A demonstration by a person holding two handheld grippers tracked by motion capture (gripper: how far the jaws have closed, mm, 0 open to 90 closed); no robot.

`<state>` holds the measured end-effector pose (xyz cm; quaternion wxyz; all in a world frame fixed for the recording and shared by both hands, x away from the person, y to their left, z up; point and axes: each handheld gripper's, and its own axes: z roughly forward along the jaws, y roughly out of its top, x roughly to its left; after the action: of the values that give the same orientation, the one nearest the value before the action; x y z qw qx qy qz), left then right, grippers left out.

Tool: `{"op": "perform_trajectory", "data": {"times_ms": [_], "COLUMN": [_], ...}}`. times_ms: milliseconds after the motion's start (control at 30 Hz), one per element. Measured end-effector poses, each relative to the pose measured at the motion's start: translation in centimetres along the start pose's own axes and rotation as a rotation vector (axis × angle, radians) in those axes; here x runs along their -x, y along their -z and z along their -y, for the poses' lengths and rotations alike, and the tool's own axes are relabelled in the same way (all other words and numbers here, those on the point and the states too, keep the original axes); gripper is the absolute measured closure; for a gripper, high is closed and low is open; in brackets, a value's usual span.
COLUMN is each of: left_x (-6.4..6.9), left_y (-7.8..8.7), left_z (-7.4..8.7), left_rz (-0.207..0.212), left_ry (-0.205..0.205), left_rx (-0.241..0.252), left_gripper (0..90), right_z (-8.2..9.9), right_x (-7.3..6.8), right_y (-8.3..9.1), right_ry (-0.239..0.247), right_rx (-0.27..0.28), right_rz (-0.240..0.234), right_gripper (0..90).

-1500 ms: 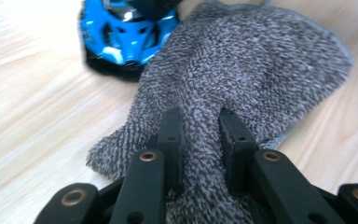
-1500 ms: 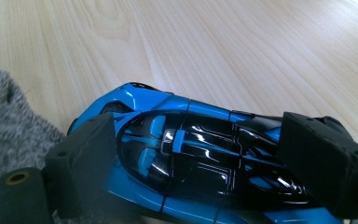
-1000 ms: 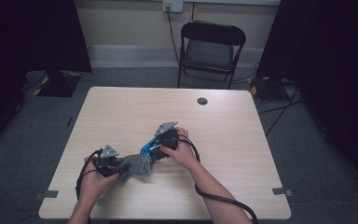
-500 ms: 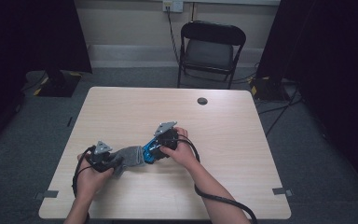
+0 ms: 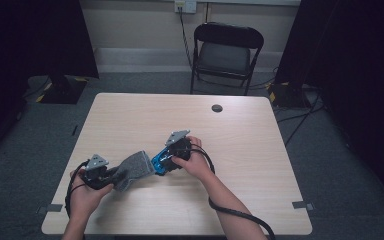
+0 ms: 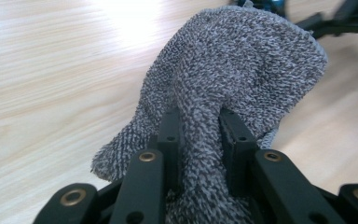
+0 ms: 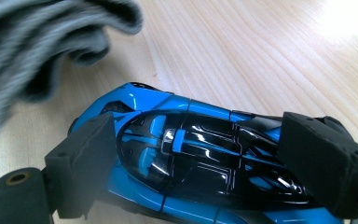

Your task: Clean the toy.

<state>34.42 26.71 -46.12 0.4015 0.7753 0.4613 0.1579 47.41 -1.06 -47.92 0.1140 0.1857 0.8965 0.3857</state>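
over the table (image 5: 260, 150), right tool (image 5: 166, 161) clamps car (image 7: 191, 158).

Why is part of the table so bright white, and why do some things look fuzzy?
In the left gripper view, glare whitens the table beyond the sharp grey cloth. In the right gripper view, glare hits the top right corner, the cloth is a blur, and the blue toy car shines with reflections. The high view is dim, with dark surroundings.

Open, bare surface across the far half and right side of the light wooden table (image 5: 260, 130). Single obstruction there: small round black disc (image 5: 217, 108) near far edge. Beyond that edge: black folding chair (image 5: 226, 52).
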Motion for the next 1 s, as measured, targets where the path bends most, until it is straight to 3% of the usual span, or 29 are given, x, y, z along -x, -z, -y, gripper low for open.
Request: {"op": "perform_trajectory", "data": {"times_ms": [200, 467, 567, 833, 933, 1000], "left_x": [2.3, 5.9, 7.0, 7.9, 7.3, 6.8], "left_y": [-0.9, -2.3, -2.8, -3.1, -2.9, -2.6], "left_z": [0.2, -0.4, -0.3, -0.4, -0.5, -0.4], "left_rz": [0.099, 0.224, 0.263, 0.306, 0.279, 0.284], "left_ry": [-0.053, -0.173, -0.200, -0.198, -0.187, -0.174], "left_rx": [-0.033, -0.092, -0.125, -0.119, -0.126, -0.127], "left_gripper": [72.9, 72.9, 72.9, 73.1, 73.3, 73.5], "right_z": [-0.2, -0.3, -0.2, -0.3, -0.3, -0.2], "right_x": [0.1, 0.2, 0.2, 0.2, 0.2, 0.1], "right_y": [0.0, 0.0, 0.0, 0.0, 0.0, 0.0], "right_ry": [-0.004, 0.003, 0.000, 0.000, -0.001, -0.002], "right_rx": [-0.017, -0.022, -0.019, -0.023, -0.020, -0.020], "right_rz": [-0.001, -0.003, -0.003, -0.005, -0.004, -0.003], "right_gripper": [11.3, 11.4, 11.3, 11.4, 11.4, 11.4]}}
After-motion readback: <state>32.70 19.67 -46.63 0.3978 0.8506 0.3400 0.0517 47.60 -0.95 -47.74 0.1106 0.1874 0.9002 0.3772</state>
